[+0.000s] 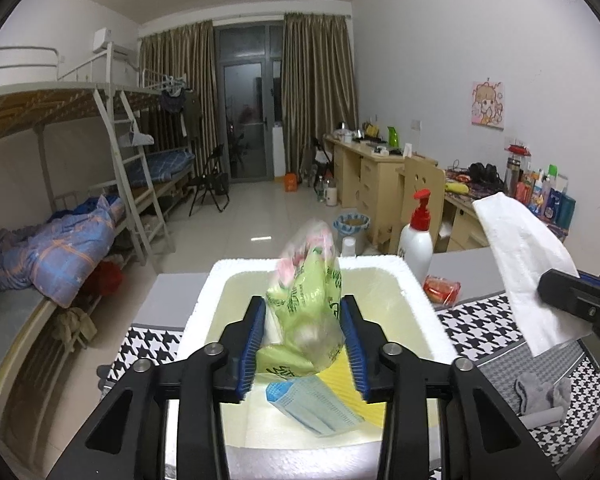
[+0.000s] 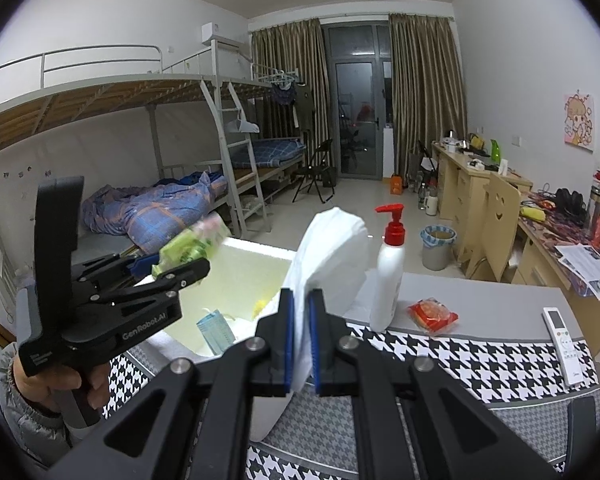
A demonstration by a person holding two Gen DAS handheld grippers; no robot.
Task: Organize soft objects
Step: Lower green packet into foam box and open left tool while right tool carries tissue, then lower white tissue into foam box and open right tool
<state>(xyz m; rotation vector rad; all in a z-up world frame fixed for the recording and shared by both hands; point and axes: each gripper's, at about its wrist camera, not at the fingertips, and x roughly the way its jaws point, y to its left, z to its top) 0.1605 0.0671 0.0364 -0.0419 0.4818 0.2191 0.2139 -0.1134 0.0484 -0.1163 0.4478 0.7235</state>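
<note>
Left wrist view: left gripper [image 1: 304, 340] over foam box [image 1: 420, 300], jaws spread, green bag [image 1: 308, 308] between pads, apparently loose and blurred. Bag looks light, crinkly, slippery; best pinched at gathered neck. Long axis near upright, neck tilting away.

Right wrist view: right gripper [image 2: 300, 344] pinches white cloth [image 2: 332, 252] at lower edge. Cloth soft, limp, light; long axis rises away from jaws, above table [image 2: 480, 364].

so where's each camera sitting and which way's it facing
Left wrist: on the left gripper, looking along its jaws into the foam box, green bag between them.
Right wrist: on the right gripper, jaws shut on the white cloth; a hand shows.
Shared: box, bag, cloth, pump bottle.
</note>
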